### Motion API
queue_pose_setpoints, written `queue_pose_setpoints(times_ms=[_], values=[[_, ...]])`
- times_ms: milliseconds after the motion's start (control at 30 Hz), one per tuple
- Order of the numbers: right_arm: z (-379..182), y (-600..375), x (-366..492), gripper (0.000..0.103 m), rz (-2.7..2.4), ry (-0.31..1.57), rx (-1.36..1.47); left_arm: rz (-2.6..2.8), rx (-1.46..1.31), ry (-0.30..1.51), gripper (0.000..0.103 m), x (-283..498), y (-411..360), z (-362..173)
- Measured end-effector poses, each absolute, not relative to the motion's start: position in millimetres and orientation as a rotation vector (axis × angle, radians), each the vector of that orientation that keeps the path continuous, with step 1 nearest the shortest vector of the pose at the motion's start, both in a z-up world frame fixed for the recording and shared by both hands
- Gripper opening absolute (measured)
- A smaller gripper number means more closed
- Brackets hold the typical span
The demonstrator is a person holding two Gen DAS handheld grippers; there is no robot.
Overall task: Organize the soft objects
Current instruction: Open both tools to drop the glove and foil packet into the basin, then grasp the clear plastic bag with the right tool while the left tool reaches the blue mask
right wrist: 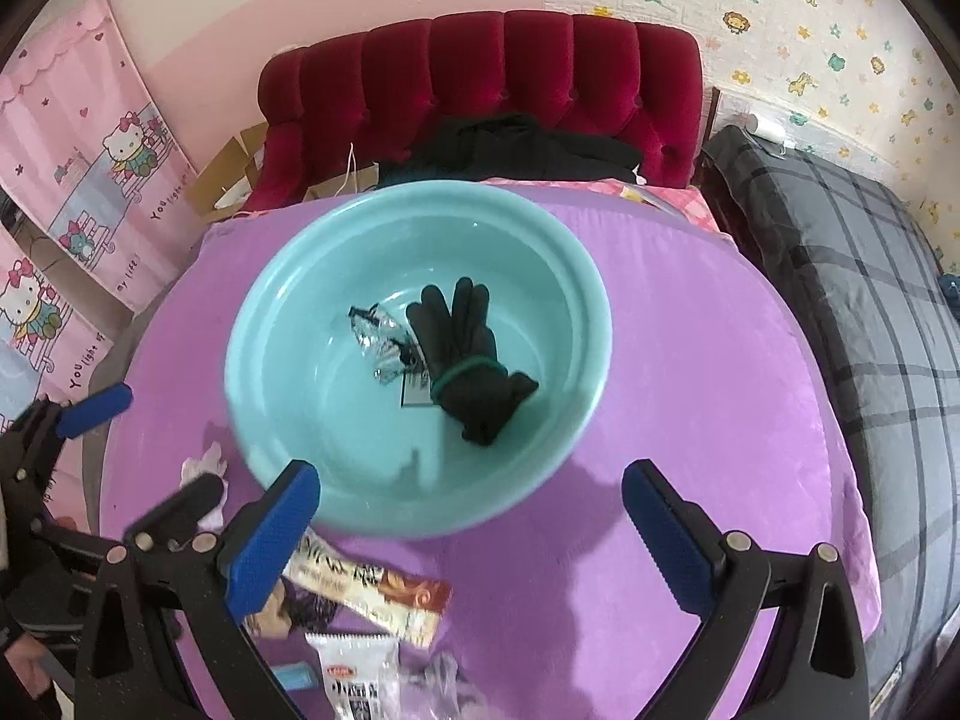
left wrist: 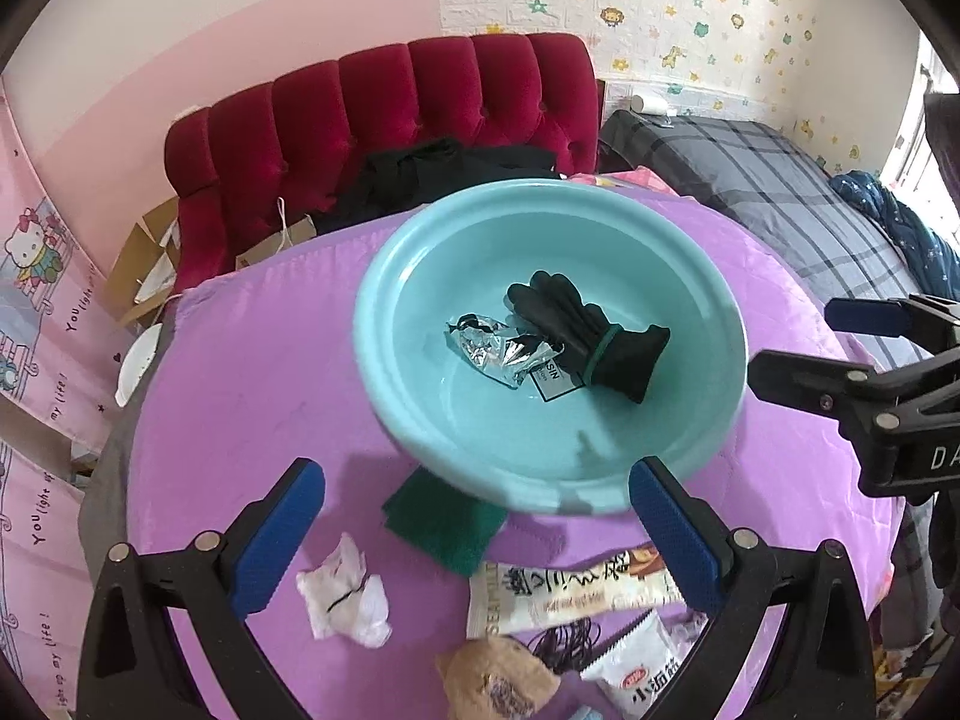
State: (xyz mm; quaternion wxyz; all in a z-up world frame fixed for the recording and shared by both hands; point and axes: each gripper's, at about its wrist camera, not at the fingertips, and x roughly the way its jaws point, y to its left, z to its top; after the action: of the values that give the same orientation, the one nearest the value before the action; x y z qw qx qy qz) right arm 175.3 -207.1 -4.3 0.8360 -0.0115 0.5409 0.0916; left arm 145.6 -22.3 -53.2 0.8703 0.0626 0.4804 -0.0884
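A light blue basin [left wrist: 420, 408] [right wrist: 288, 420] stands on the purple cloth. In it lie a black glove [left wrist: 594, 336] [right wrist: 468, 360] and a crumpled silver wrapper [left wrist: 498, 354] [right wrist: 381, 339]. My left gripper [left wrist: 477, 531] is open and empty, above a green cloth [left wrist: 444, 522], a crumpled white tissue [left wrist: 345, 594] and a long snack packet [left wrist: 570, 594]. My right gripper [right wrist: 471, 534] is open and empty at the basin's near rim. The snack packet [right wrist: 372, 591] lies under its left finger. Each gripper shows in the other's view, the right one [left wrist: 798, 354] and the left one [right wrist: 138, 456].
More packets [left wrist: 636, 666] [right wrist: 357, 681], a brown bun [left wrist: 498, 684] and a black hair tie bundle [left wrist: 567, 639] lie at the near edge. A red tufted headboard [left wrist: 384, 114] with dark clothes stands behind. A plaid bed [right wrist: 858, 300] is to the right.
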Motion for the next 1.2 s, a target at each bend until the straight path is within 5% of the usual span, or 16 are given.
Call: queue_pose_setpoints(times_ms=[1200], values=[[-52,-220,40,0.103,0.215,1.262,-0.087,-0.198,0.123,1.090,0.103,1,-4,-105]])
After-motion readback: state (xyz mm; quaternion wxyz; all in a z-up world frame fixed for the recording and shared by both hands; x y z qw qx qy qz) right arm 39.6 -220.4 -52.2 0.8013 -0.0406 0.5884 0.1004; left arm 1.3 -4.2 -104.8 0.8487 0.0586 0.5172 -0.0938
